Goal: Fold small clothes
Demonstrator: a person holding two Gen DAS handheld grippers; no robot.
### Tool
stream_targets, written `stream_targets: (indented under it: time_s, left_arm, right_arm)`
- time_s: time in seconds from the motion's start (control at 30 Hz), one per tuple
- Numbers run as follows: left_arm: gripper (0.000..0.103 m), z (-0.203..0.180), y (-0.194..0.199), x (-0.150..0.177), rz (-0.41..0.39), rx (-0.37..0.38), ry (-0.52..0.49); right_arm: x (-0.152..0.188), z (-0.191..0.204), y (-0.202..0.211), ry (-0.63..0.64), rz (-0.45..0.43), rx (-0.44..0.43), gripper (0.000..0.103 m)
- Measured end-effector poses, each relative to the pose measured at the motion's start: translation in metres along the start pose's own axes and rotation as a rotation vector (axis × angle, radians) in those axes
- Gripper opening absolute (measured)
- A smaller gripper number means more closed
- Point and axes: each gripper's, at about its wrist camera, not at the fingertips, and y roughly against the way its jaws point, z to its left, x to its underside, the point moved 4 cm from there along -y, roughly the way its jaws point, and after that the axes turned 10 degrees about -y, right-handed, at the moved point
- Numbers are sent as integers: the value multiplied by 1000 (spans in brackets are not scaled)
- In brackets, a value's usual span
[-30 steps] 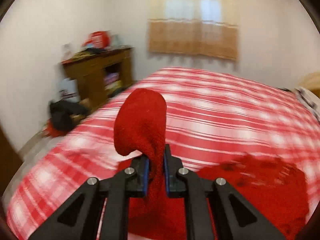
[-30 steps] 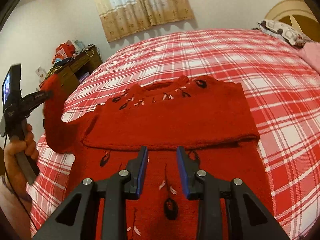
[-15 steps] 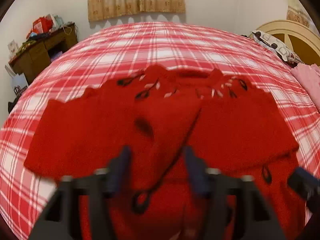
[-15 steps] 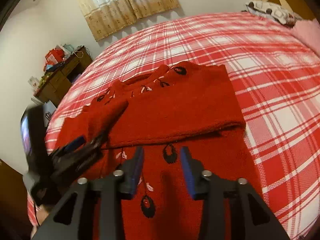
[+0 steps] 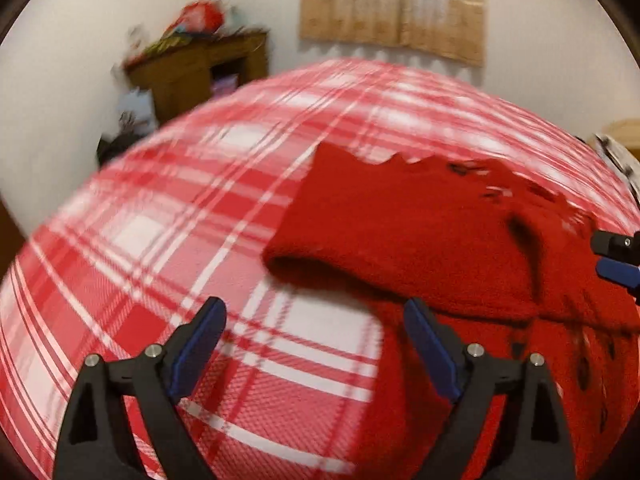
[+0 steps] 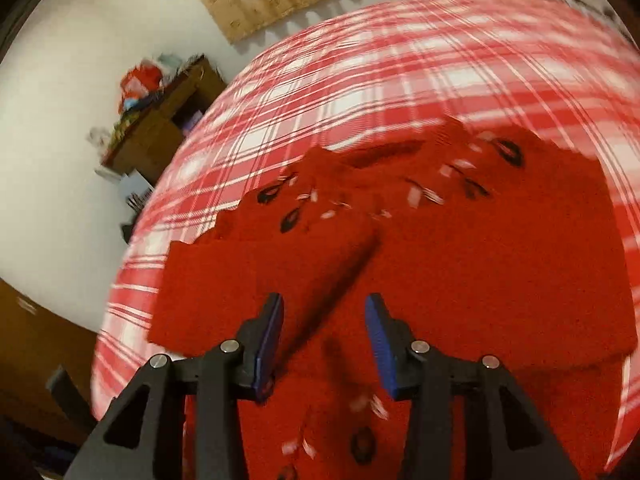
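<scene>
Red sweater (image 6: 460, 280) is lying flat on the plaid bed (image 5: 168, 240), both sleeves folded across the chest; left tongs (image 5: 316, 344) are spread wide with nothing in them; right tongs (image 6: 324, 340) gape too, empty; knit looks thick and springy, so I'd guess those sleeves slide back out if the next grab snags just one layer

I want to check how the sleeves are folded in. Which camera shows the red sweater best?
The right wrist view: the red sweater fills it, neckline and both folded-in sleeves visible, though blurred. The left wrist view shows only its left part, one sleeve fold above the checked bedspread.
</scene>
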Motion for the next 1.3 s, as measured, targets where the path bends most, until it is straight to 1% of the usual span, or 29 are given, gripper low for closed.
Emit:
stream_targets:
  time_s: [0.03,0.07,0.13,0.17,0.2,0.23,0.3,0.33,0.37,0.4,0.43,0.47,0.5,0.57,0.67,0.73,0.8,0.87,0.9,0.93,0.97,1.0,1.03,1.07,1.1,1.17,1.3]
  left_arm:
    - [93,5,-6,2,23,24,41]
    - [93,10,-11,4,36,41,75]
    - [93,14,-11,5,27,42,102]
    - [93,13,-11,5,29,30,96]
    - [93,10,-12,5,35,18,84]
    - [93,5,-14,5,47,-11,58]
    - [93,0,-14,6,62,-42,32]
    - [94,-1,-15,6,65,-49,24]
    - [94,-2,-14,6,64,-44,27]
    - [94,1,-13,7,64,-39,31]
    - [94,2,-13,7,63,-33,35]
    - [95,3,-13,8,63,-32,35]
    - [95,4,-13,8,63,-34,32]
    - [96,3,-14,8,65,-35,29]
    - [96,3,-14,7,65,-32,31]
    - [97,3,-14,7,66,-32,31]
    - [98,3,-15,7,68,-30,32]
    - [98,4,-16,7,71,-30,32]
    - [99,4,-16,7,71,-30,32]
    - [99,4,-17,6,72,-30,32]
    - [99,4,-17,6,73,-30,33]
    - [100,3,-17,6,73,-31,32]
    - [100,3,-18,6,77,-31,32]
    - [101,4,-19,5,80,-32,33]
    - [102,4,-19,5,83,-31,38]
    - [103,5,-21,3,86,-33,52]
    - [103,12,-24,-4,79,-39,114]
  right_arm:
    - [2,7,-6,17,3,7,71]
    - [4,13,-11,35,3,15,72]
    - [8,28,-27,89,12,58,72]
    - [10,31,-32,112,11,84,72]
    - [11,33,-38,134,4,122,72]
    - [12,33,-42,152,-7,163,72]
    - [12,26,-44,157,-12,186,72]
    - [12,19,-43,145,-8,181,64]
    - [10,9,-39,120,-7,168,44]
    - [8,-1,-33,94,-9,147,37]
    - [4,-12,-27,51,-10,100,31]
    - [2,-24,-21,-2,-13,56,30]
    - [0,-41,-15,-60,-20,32,30]
    - [1,-62,-7,-132,-28,-13,26]
    - [8,-76,2,-198,-33,-97,29]
    - [8,-81,3,-221,-21,-125,29]
    - [5,-79,0,-233,-5,-139,34]
    - [0,-75,-3,-247,15,-159,45]
    - [-2,-73,-5,-243,24,-166,46]
    - [-5,-68,-9,-214,32,-142,46]
    - [-4,-64,-11,-183,36,-115,43]
    - [-5,-55,-11,-109,33,-56,36]
    - [-4,-48,-11,-53,31,-13,16]
    - [-5,-40,-10,-9,32,10,9]
    - [-6,-33,-6,15,27,7,9]
    - [-14,-15,10,54,-12,-24,9]
    - [-39,33,65,159,-171,-95,9]
